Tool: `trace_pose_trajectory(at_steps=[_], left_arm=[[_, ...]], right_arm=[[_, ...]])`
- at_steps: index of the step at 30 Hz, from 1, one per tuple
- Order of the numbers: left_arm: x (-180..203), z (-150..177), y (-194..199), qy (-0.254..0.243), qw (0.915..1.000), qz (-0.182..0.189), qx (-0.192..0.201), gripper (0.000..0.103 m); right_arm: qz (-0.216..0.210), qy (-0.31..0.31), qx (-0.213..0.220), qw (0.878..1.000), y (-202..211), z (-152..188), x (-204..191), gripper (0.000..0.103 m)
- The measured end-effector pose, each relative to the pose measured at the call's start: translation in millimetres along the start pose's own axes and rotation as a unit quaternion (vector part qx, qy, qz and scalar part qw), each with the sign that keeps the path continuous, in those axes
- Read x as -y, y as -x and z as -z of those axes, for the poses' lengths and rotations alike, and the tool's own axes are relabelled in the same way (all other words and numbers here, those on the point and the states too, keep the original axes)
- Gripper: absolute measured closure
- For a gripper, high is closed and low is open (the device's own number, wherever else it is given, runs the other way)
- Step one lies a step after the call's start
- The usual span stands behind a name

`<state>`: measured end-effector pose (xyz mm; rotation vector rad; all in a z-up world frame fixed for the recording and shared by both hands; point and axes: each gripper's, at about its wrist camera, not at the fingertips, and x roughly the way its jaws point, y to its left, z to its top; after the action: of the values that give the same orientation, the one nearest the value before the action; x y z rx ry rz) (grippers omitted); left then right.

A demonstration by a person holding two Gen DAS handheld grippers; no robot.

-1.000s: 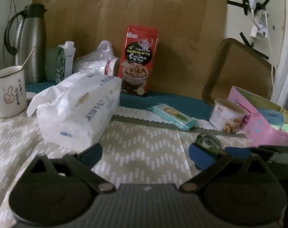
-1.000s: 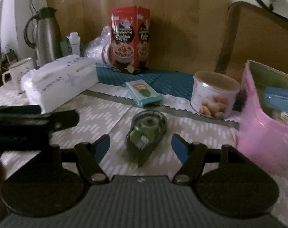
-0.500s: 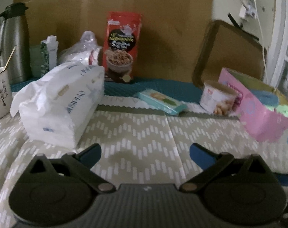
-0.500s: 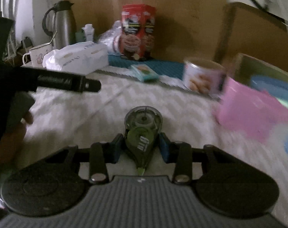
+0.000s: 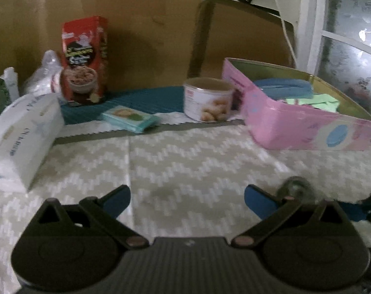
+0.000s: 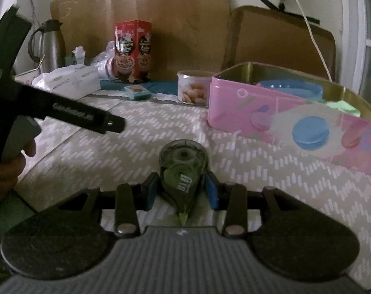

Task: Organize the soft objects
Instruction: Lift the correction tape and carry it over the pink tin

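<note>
Clutter along the far edge of the desk (image 5: 185, 161)

A red snack box (image 5: 83, 60) stands upright at the back, with a clear plastic bag (image 5: 42, 74) just beside it — a steel thermos jug (image 6: 47, 46) sits nearer the far left corner. A round snack tub (image 5: 208, 99) and a flat teal packet (image 5: 129, 118) rest where the teal mat (image 5: 141, 98) meets the chevron cloth.

Each gripper, left gripper (image 5: 187, 199) and right gripper (image 6: 180, 190), has a ribbed grey body, 2 black round housings, and 2 black linkage arms on metallic pivot screws ending in blue finger pads (image 5: 257, 202). The left tool's black bar carries pale lettering, blurred beyond reading.
</note>
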<state>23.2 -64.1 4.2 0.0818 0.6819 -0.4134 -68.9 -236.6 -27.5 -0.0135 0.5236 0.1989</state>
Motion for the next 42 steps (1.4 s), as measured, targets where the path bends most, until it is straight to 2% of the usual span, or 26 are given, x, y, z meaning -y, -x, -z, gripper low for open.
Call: trace_pose_trajectory(at_steps=[5, 7, 10, 14, 16, 18, 19, 20, 22, 24, 29, 33, 39, 42], left_arm=[[8.7, -3.9, 5.9, -0.016, 0.9998, 0.004, -0.008, 0.001], [13.8, -7.5, 7.7, -0.023, 0.9994, 0.019, -0.018, 0.004], [26.2, -13.2, 7.6, -0.033, 0.9962, 0.069, -0.042, 0.015], [41.6, -20.4, -2.2, -0.024, 0.9892, 0.123, -0.077, 0.020], [47.6, -22.4, -10.8, -0.006, 0.9834, 0.151, -0.100, 0.029], [55.2, -23.9, -22.9, 0.012, 0.9743, 0.184, -0.130, 0.036], [60.3, -23.9, -27.2, 0.017, 0.9706, 0.195, -0.141, 0.037], [65.9, -24.8, -28.5, 0.016, 0.9707, 0.196, -0.138, 0.038], [80.6, -27.6, -30.7, 0.002, 0.9715, 0.190, -0.142, 0.048], [95.7, -31.2, -31.6, -0.013, 0.9719, 0.191, -0.138, 0.050], [136.2, -39.8, -37.3, -0.054, 0.9668, 0.213, -0.131, 0.050], [167.7, -35.5, -53.5, -0.081, 0.9613, 0.219, -0.146, 0.050], [198.2, -25.3, -50.9, -0.127, 0.9609, 0.213, -0.123, 0.048], [198.9, -31.5, -44.9, -0.126, 0.9621, 0.212, -0.116, 0.048]], right_arm=[[-0.006, -0.004, 0.014, 1.000, 2.9, 5.4, 3.3, 0.058], [-0.006, -0.004, 0.019, 1.000, 5.5, 7.8, 2.1, 0.059], [-0.013, -0.008, 0.022, 1.000, 5.9, 8.4, 3.2, 0.063], [-0.031, -0.037, 0.022, 0.999, 8.3, 8.9, 10.9, 0.063], [-0.052, -0.069, 0.021, 0.996, 10.3, 9.3, 20.9, 0.063], [-0.065, -0.093, 0.021, 0.993, 12.5, 10.4, 28.4, 0.063], [-0.068, -0.100, 0.022, 0.992, 13.8, 11.4, 30.4, 0.063], [-0.071, -0.106, 0.022, 0.992, 15.3, 12.4, 32.5, 0.063], [-0.069, -0.110, 0.027, 0.991, 20.3, 14.7, 33.9, 0.063], [-0.044, -0.101, 0.039, 0.993, 27.5, 15.5, 34.6, 0.063], [0.004, -0.109, 0.061, 0.992, 45.3, 22.8, 50.7, 0.063], [0.039, -0.124, 0.060, 0.990, 53.7, 33.9, 66.1, 0.063], [0.061, -0.138, 0.058, 0.987, 62.6, 49.5, 81.2, 0.063], [0.059, -0.142, 0.064, 0.986, 63.8, 48.5, 85.2, 0.063]])
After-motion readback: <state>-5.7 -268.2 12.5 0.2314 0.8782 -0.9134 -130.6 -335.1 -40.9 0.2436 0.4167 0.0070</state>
